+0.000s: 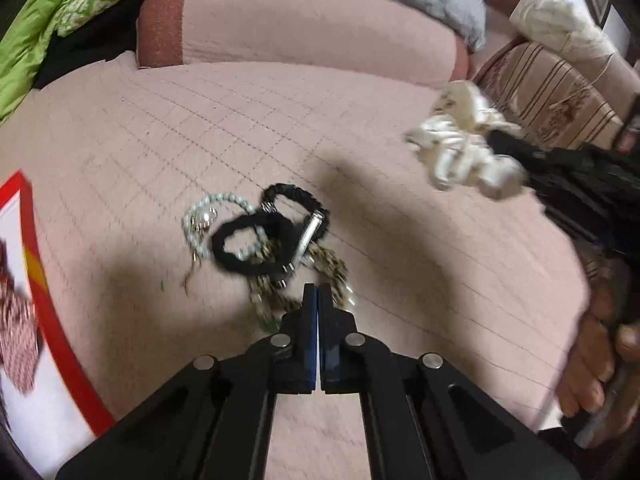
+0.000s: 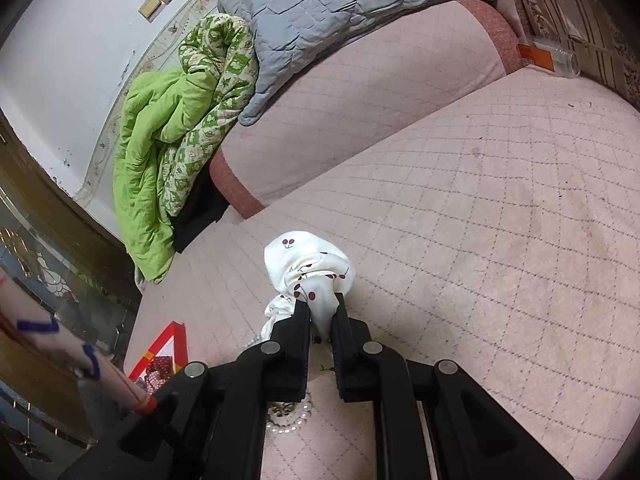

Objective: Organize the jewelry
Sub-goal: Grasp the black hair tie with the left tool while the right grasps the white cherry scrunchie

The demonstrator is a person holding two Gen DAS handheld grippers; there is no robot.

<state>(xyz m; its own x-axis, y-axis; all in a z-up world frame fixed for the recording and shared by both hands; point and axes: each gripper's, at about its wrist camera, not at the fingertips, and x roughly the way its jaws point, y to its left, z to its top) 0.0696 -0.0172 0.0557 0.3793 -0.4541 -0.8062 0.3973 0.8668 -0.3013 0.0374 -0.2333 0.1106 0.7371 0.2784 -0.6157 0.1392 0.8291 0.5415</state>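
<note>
While the pink quilted sofa seat fills both views, the far left edge of the left wrist view shows a red-bordered box holding something red-and-white patterned, blurred. To its right lies a tangled pile on the seat: a pearl bead bracelet, a black scrunchie overlapping it, a second black ruffled band behind, a silver clip across them, and a leopard-print scrunchie nearest the camera. Left gripper hovers just at the pile's near edge, fingers pressed together with nothing visibly between them. Farther right, in the air, hangs a white cherry-print scrunchie, pinched by the right gripper, whose fingers are clamped on the fabric, well above the seat. Right wrist view, left to right: a green quilt heaped against the wall, a grey quilted blanket over the sofa back, and a clear plastic bottle at the far right corner of the cushion.
</note>
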